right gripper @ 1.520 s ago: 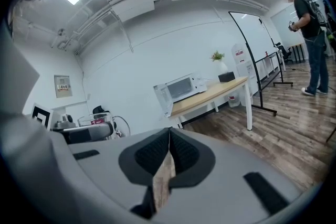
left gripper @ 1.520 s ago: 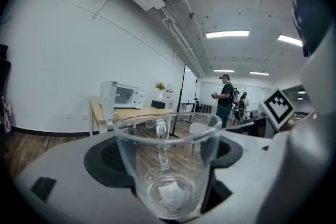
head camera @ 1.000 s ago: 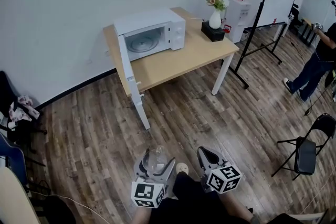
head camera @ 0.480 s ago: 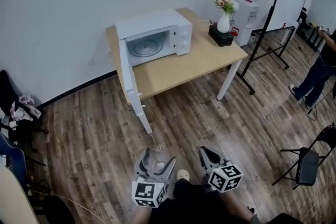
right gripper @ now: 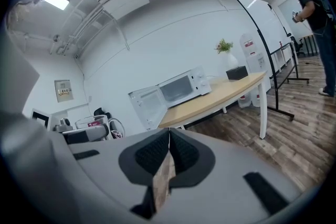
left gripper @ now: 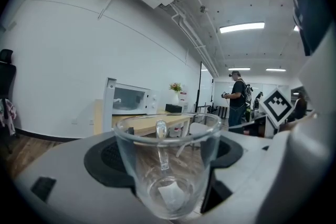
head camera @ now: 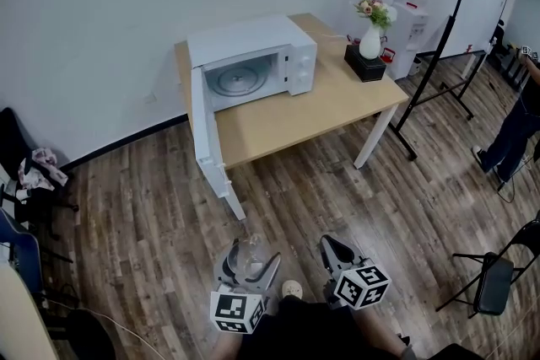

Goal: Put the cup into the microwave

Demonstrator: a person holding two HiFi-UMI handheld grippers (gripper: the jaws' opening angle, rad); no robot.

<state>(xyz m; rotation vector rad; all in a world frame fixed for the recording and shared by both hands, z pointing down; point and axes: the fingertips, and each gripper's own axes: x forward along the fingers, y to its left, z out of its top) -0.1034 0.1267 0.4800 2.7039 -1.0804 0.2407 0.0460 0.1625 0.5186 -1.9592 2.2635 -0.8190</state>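
A clear glass cup (left gripper: 167, 165) with a handle sits upright between the pads of my left gripper (head camera: 250, 259), which is shut on it; the cup (head camera: 251, 258) shows low in the head view. The white microwave (head camera: 251, 62) stands on the wooden table (head camera: 312, 110) with its door (head camera: 207, 139) swung wide open and the glass turntable visible inside. It also shows far ahead as the microwave (left gripper: 127, 99) and the microwave (right gripper: 181, 88). My right gripper (head camera: 334, 251) is beside the left one, shut and empty, its pads meeting (right gripper: 169, 152).
A white vase of flowers (head camera: 372, 31) on a black box stands at the table's right end. A water dispenser (head camera: 415, 2) and a whiteboard on a stand (head camera: 472, 8) are behind. A person (head camera: 523, 118) stands at right, a folding chair (head camera: 498, 270) nearer.
Both grippers, with the cup still held, have come closer to the table; the microwave and table have shifted right and down in the head view.
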